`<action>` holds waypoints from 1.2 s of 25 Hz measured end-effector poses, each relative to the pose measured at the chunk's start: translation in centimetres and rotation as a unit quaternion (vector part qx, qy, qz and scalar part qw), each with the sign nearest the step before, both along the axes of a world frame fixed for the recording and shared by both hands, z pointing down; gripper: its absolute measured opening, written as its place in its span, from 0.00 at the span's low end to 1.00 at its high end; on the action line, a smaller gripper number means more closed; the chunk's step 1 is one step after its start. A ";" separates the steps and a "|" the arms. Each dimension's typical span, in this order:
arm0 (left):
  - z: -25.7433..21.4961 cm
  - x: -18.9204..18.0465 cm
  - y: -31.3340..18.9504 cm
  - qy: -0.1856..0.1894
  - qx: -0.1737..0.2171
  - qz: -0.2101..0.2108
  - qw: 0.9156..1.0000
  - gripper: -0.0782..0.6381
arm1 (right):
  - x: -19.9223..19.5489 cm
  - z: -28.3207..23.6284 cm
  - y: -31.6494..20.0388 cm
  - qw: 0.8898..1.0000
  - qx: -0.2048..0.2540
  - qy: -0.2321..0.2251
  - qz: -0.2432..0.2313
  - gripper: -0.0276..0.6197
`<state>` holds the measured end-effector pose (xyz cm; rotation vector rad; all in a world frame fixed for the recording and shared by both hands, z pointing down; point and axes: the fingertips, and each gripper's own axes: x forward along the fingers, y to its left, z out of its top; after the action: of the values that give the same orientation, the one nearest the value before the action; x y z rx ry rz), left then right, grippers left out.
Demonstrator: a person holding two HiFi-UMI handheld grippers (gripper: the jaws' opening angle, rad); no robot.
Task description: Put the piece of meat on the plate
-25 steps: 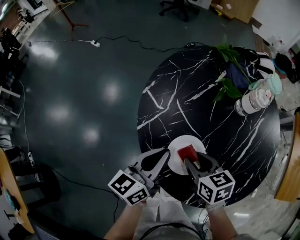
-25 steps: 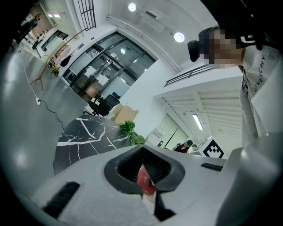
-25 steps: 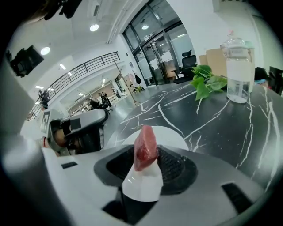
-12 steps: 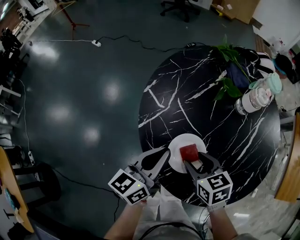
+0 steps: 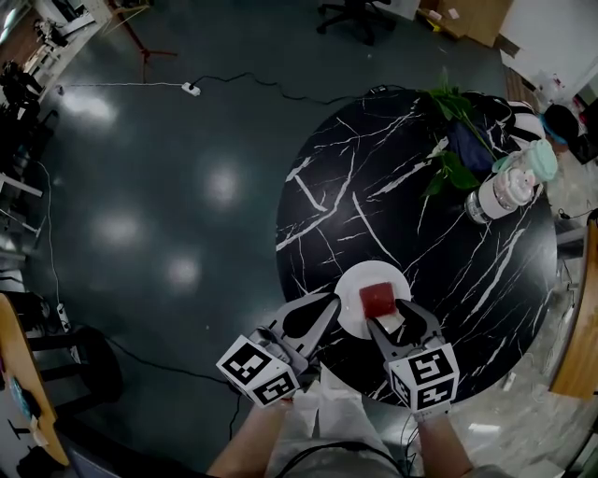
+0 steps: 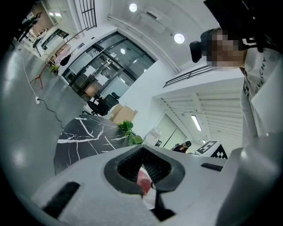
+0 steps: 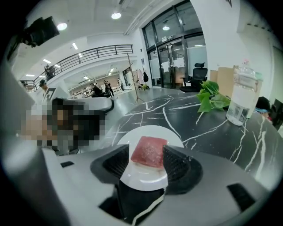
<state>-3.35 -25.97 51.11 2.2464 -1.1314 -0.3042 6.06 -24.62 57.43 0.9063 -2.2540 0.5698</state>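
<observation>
The piece of meat (image 5: 377, 300), a red square slab, lies flat on the small white plate (image 5: 348, 310) at the near edge of the black marble table (image 5: 374, 215). My right gripper (image 5: 391, 317) sits just behind it, tilted down. Its jaws are opening and stand either side of the meat's near end without pressing on it. In the right gripper view the meat (image 7: 149, 151) rests on the plate (image 7: 132, 137) between the ribbed pads (image 7: 176, 165). My left gripper (image 5: 329, 305) hovers beside the plate's left rim, its jaws together and empty. Through them the meat (image 6: 142, 180) shows.
A leafy plant (image 5: 456, 140) and a clear bottle (image 5: 505, 194) stand at the table's far right. A person (image 5: 563, 126) sits beyond them. A cable and a power strip (image 5: 191, 88) lie on the dark floor to the left, and an office chair (image 5: 350, 14) stands further off.
The right gripper's jaws have spread apart and let go of the meat, which now rests on the plate. The left gripper has stayed where it was.
</observation>
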 end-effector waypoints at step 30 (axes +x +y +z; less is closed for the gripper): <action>-5.6 1.9 2.0 0.005 0.035 0.040 0.999 0.12 | -1.1 -7.7 3.6 0.995 0.028 -0.084 0.040 0.09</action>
<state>-1.43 -24.00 45.52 2.3417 -1.0376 -0.3252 5.01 -20.99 49.77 1.0144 -2.4031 0.6428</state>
